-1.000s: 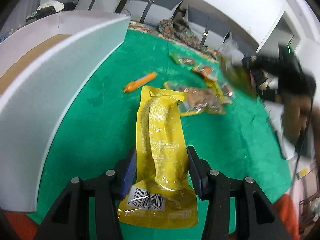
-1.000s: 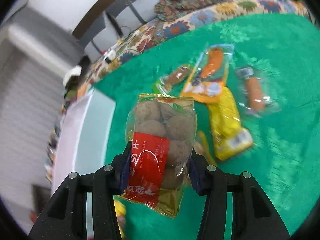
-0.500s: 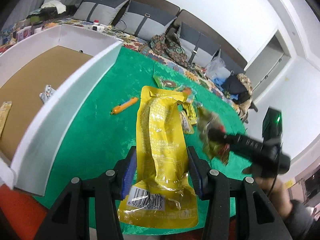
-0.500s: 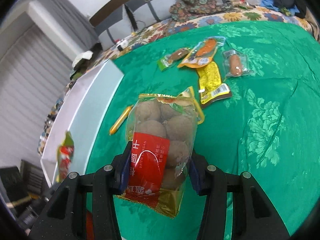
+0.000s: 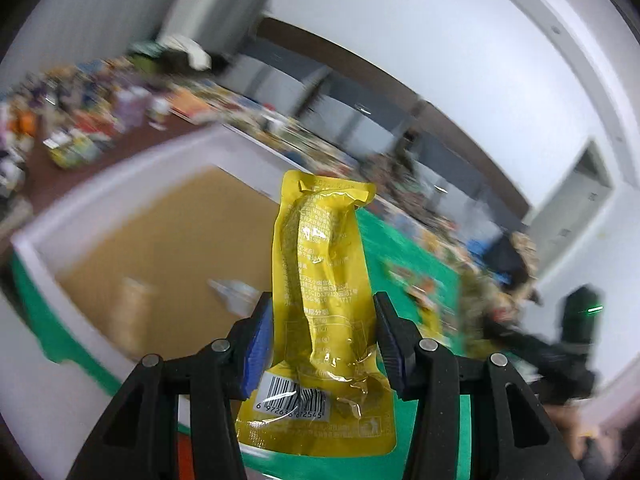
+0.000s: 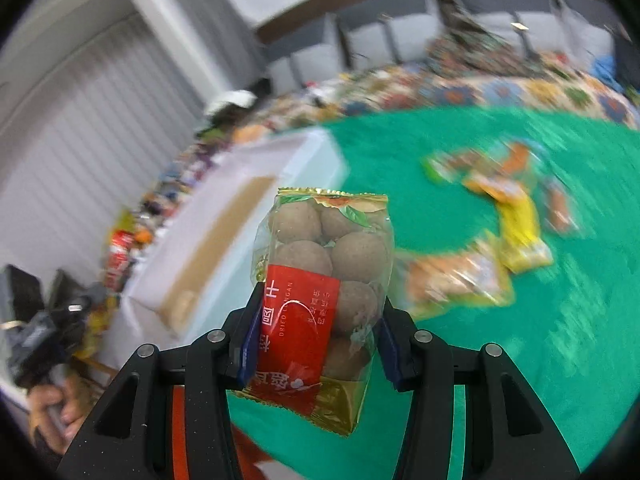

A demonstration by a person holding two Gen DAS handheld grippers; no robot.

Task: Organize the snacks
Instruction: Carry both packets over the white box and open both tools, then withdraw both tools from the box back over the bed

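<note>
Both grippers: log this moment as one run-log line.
left gripper: shut on yellow pouch | right gripper: shut on longan bag | white box: ahead | phase: carrying

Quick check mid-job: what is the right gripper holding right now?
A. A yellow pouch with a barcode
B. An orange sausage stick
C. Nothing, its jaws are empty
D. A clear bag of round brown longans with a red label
D: in the right wrist view the right gripper is shut on the bag of dried longans, red label facing the camera, above the green cloth.
</note>
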